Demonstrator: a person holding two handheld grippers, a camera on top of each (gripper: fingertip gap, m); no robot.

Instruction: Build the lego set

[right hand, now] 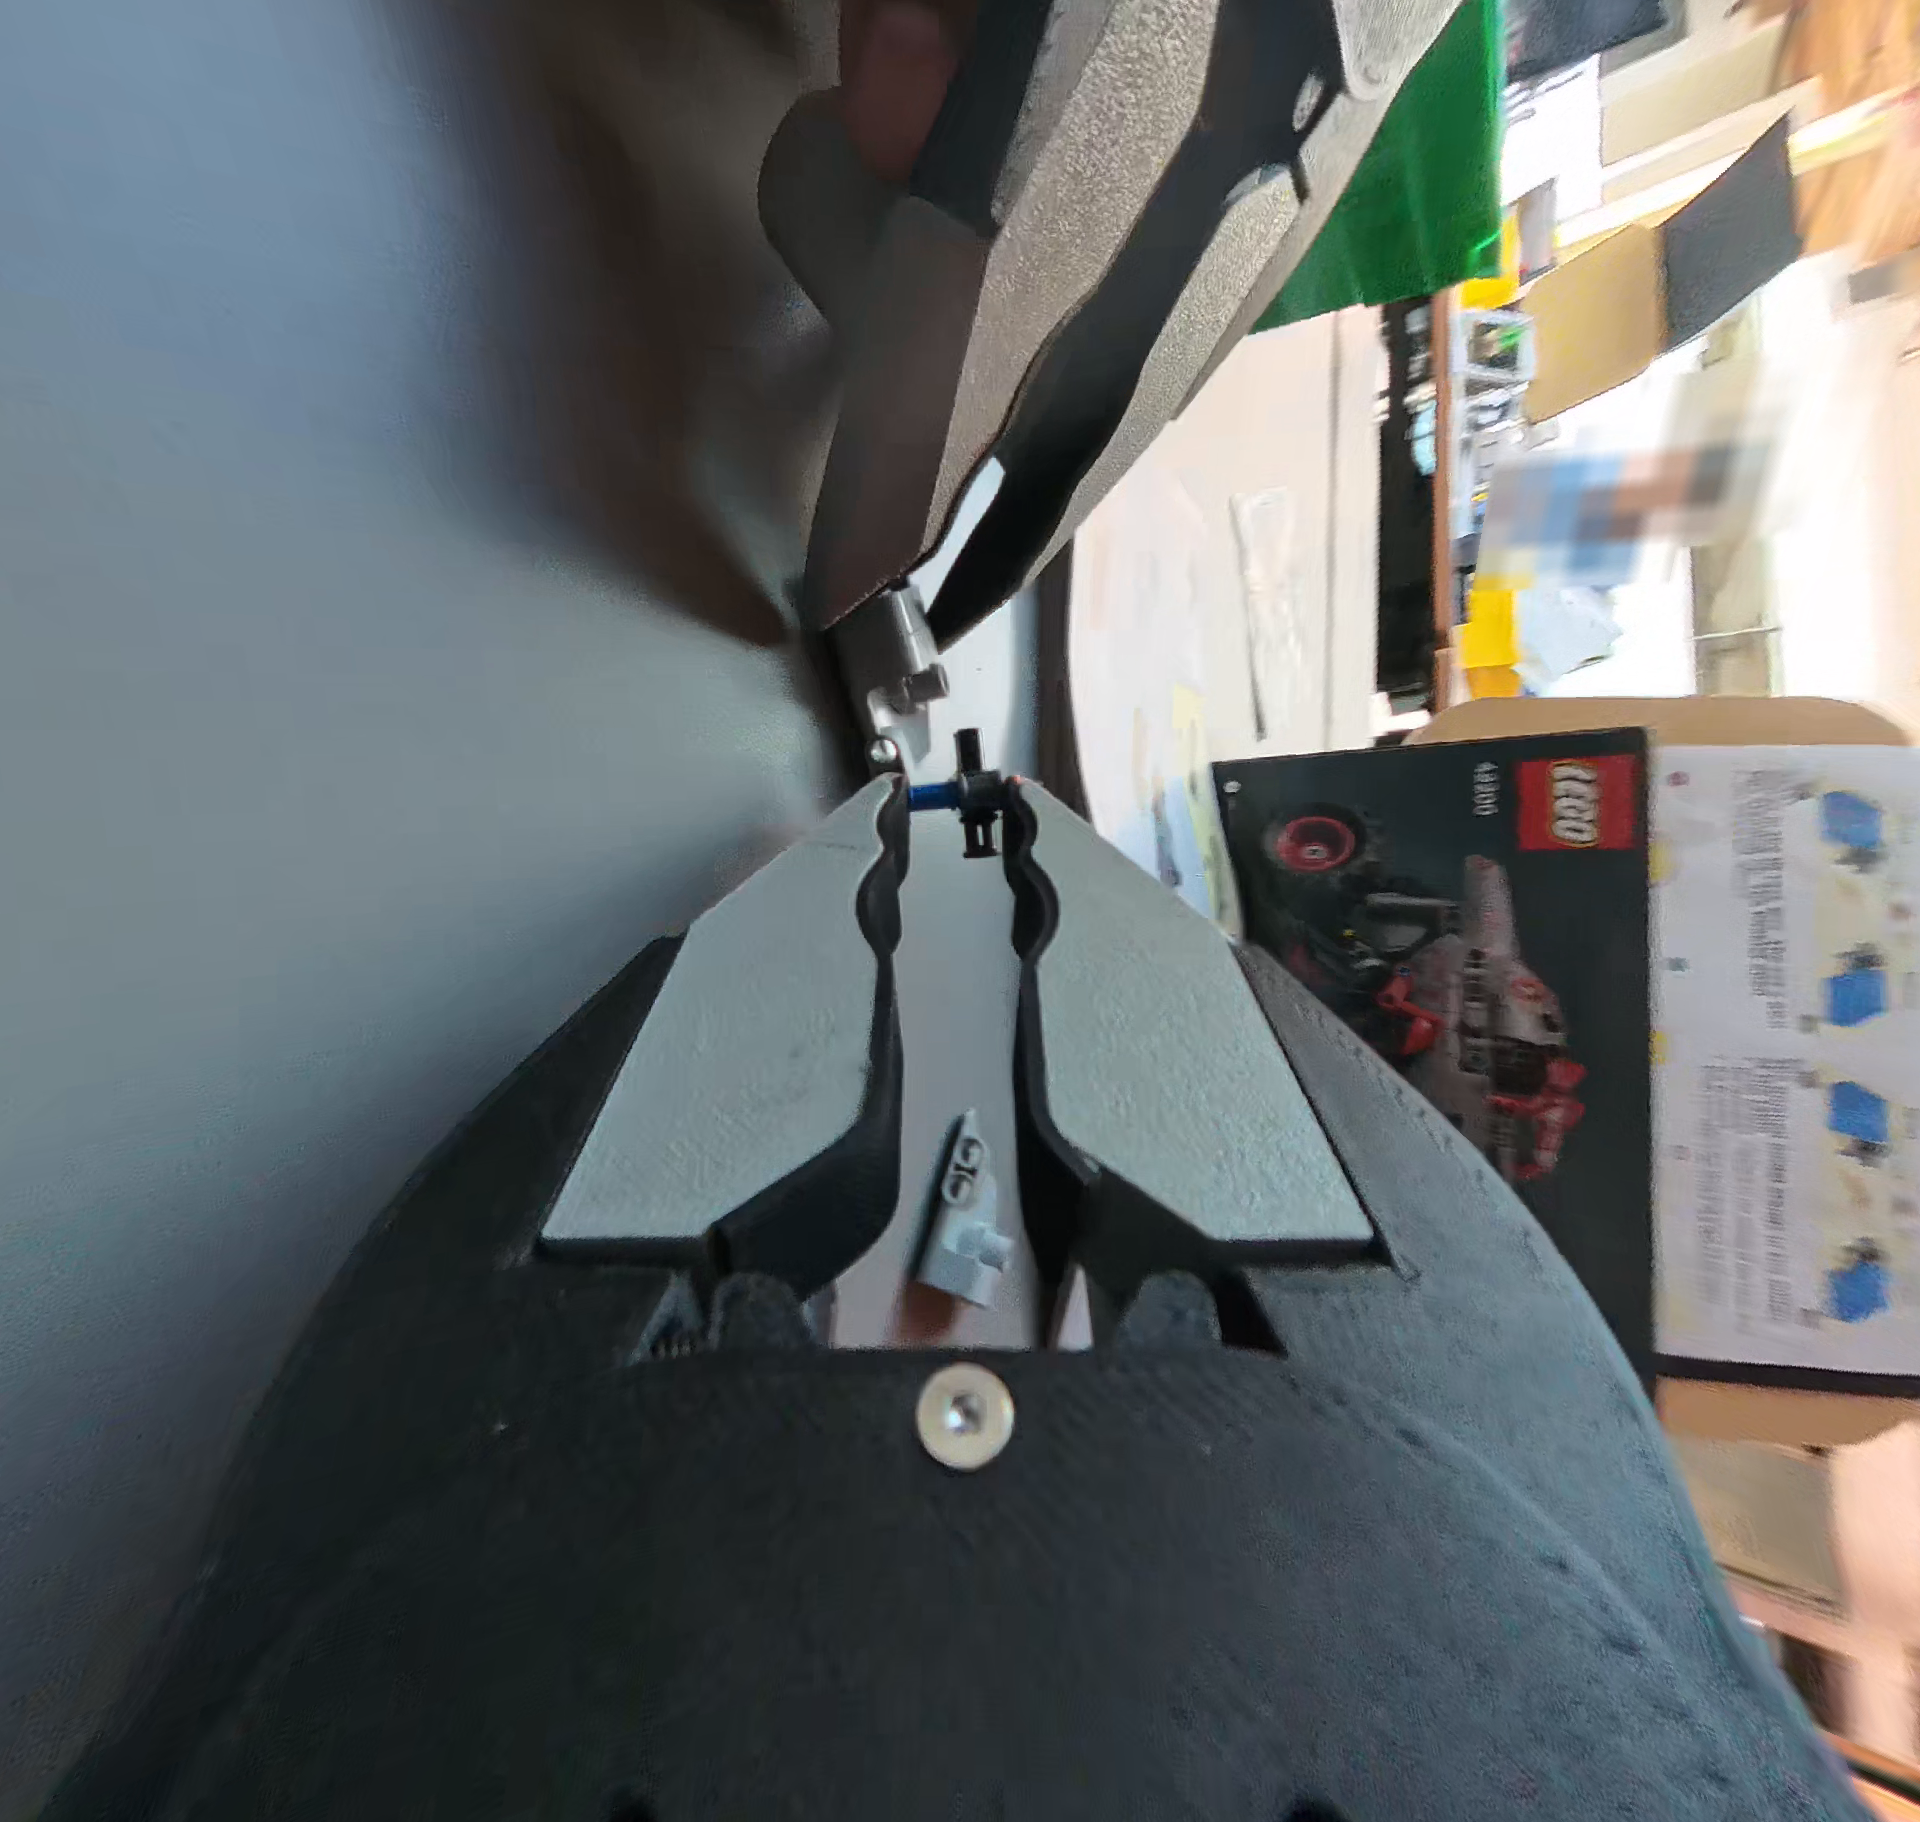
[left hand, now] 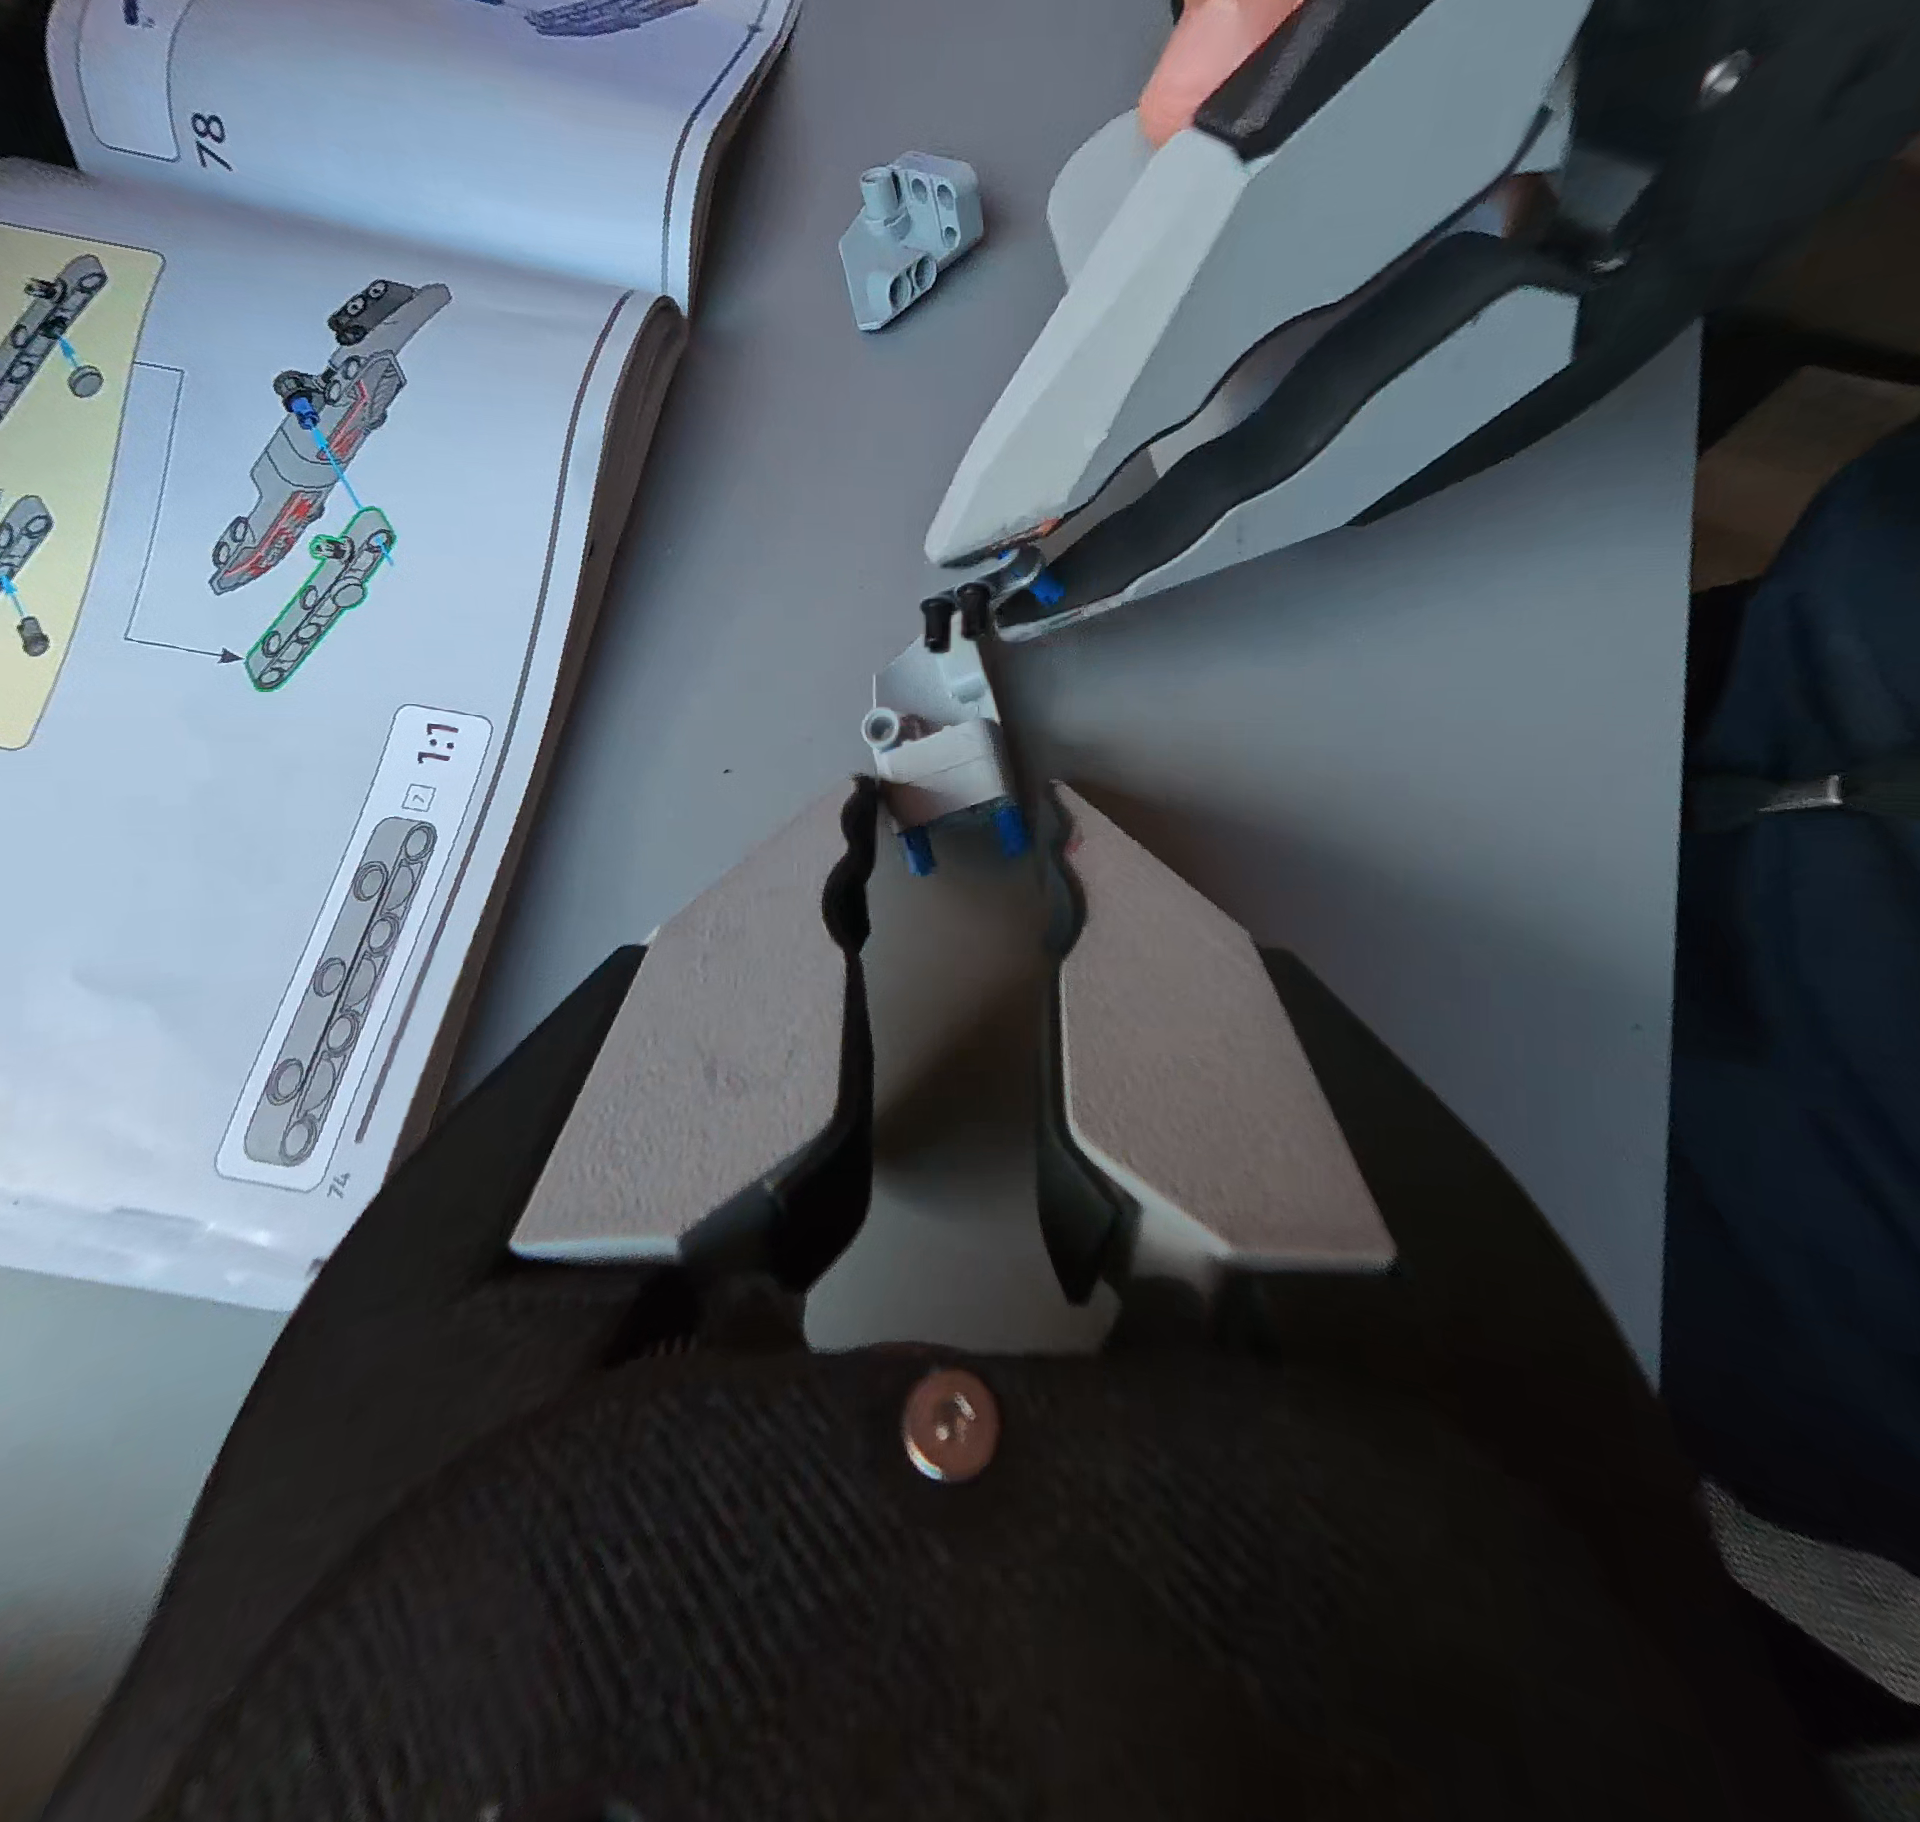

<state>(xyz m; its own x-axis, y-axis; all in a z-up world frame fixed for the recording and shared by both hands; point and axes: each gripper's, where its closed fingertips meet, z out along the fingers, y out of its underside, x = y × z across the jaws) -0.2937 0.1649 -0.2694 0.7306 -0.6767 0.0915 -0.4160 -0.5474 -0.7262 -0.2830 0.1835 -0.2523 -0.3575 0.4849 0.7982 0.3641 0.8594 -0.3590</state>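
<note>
- Lying open at the far left of the grey table [left hand: 790, 546], the instruction booklet [left hand: 343, 567] shows drawn building steps; its right edge curls up near the middle of the table.
- Right of the booklet and farther off, a loose light-grey lego piece [left hand: 906, 241] with round holes rests flat on the table, apart from everything else; in my right wrist view it shows low between my fingers [right hand: 961, 1222].
- At the centre, my left gripper [left hand: 961, 806] has its fingers drawn in on a small grey lego assembly [left hand: 940, 733] and pinches it at the tips; two blue pins stick out of its near end toward me, and a short grey stub juts from its left side.
- Just beyond that assembly, my right gripper [left hand: 1023, 583] comes in from the far right, nearly closed on a small connector piece [left hand: 971, 609] with black pins and a blue pin; the black pins point at the far end of the grey assembly, very close to it, and I cannot tell whether they touch.
- A fingertip [left hand: 1205, 47] of my hand rests on the right gripper's upper side.
- Far right in the right wrist view, the dark lego box [right hand: 1444, 962] stands on edge against blurred room clutter.
</note>
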